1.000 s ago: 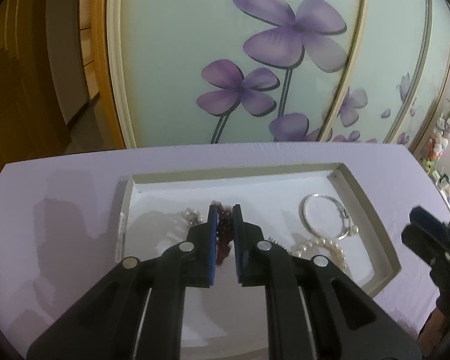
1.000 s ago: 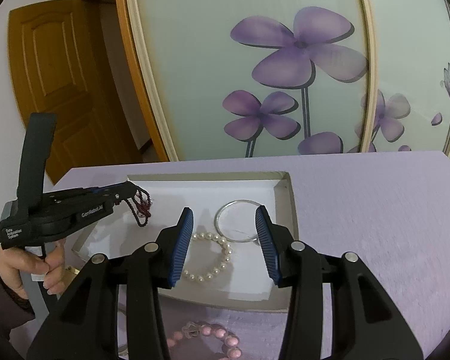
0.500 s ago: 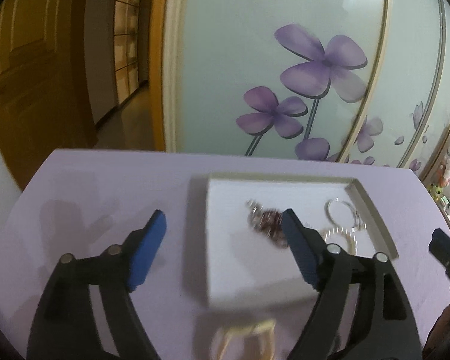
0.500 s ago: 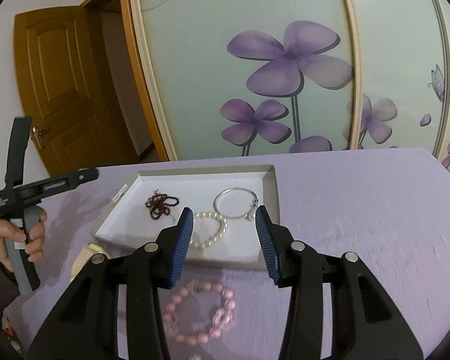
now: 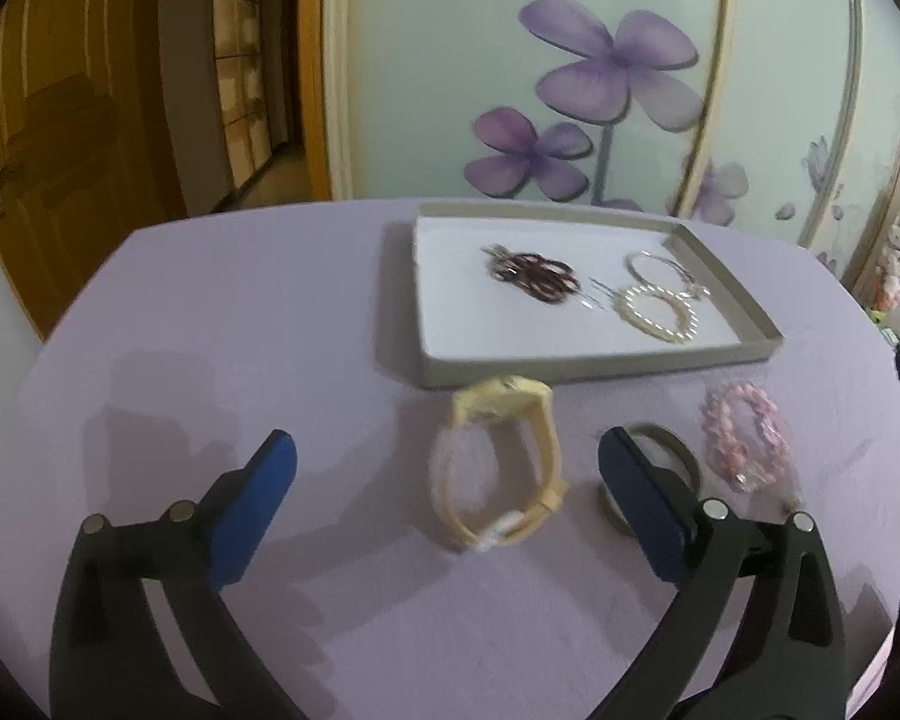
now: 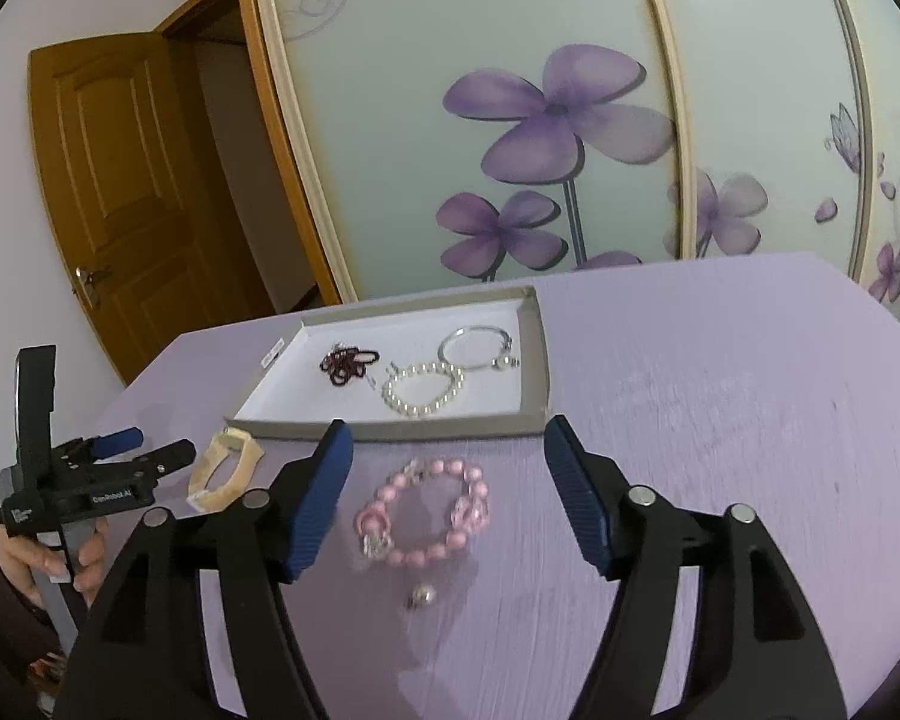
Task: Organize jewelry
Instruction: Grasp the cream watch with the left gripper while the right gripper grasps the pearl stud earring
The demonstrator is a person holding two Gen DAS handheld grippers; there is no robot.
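A shallow white tray point(image 5: 594, 360) point(image 6: 390, 431) on the purple table holds a dark red bead strand point(image 5: 534, 276) point(image 6: 348, 361), a pearl bracelet point(image 5: 657, 312) point(image 6: 423, 393) and a silver bangle point(image 5: 660, 267) point(image 6: 477, 348). In front of the tray lie a cream watch point(image 5: 498, 468) point(image 6: 225, 471), a dark ring point(image 5: 666, 444) and a pink bead bracelet point(image 5: 744, 444) point(image 6: 423, 516). My left gripper point(image 5: 447, 486) point(image 6: 144, 447) is open, just short of the watch. My right gripper point(image 6: 447, 492) is open, with the pink bracelet lying between its fingers.
A small silver bead charm point(image 6: 421, 595) lies on the table near the pink bracelet. A wardrobe panel with purple flowers point(image 6: 558, 114) stands behind the table. A wooden door point(image 6: 126, 192) is at the left.
My left gripper let go of the dark red strand into the tray, opened wide and pulled back over the watch. My right gripper also drew back from the tray to the pink bracelet.
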